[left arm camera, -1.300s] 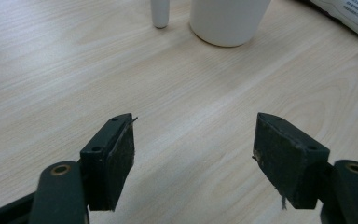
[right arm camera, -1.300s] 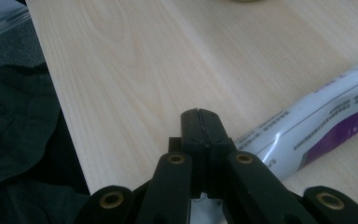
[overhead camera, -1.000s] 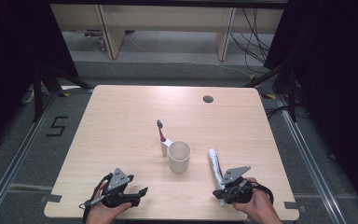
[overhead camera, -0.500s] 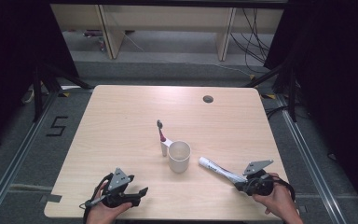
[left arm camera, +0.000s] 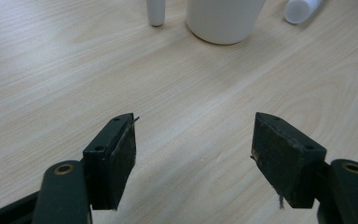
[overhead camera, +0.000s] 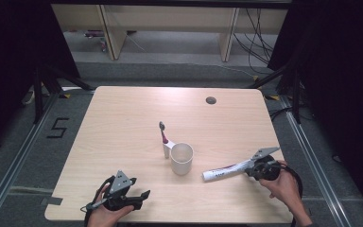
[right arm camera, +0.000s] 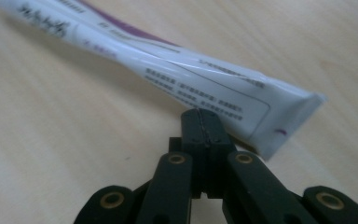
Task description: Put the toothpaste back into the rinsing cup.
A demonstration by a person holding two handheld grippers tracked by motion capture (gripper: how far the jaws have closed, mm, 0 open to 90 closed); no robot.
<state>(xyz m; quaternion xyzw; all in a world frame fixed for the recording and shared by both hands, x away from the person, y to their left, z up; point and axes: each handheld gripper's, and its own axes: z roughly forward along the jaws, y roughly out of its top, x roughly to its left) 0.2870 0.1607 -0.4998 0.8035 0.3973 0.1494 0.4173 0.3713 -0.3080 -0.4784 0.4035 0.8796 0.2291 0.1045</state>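
right gripper view: the right gripper is pinched fully closed on the flat crimped tail of the toothpaste tube, which runs to the upper left just above the desk; judged light, soft, slippery, best held at that stiff crimp.

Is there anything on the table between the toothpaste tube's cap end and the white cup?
Nothing visible. The toothpaste tube, pinched at its flat end by the right gripper, points its cap at the cup across bare table.

White tube, seemingly purple-striped
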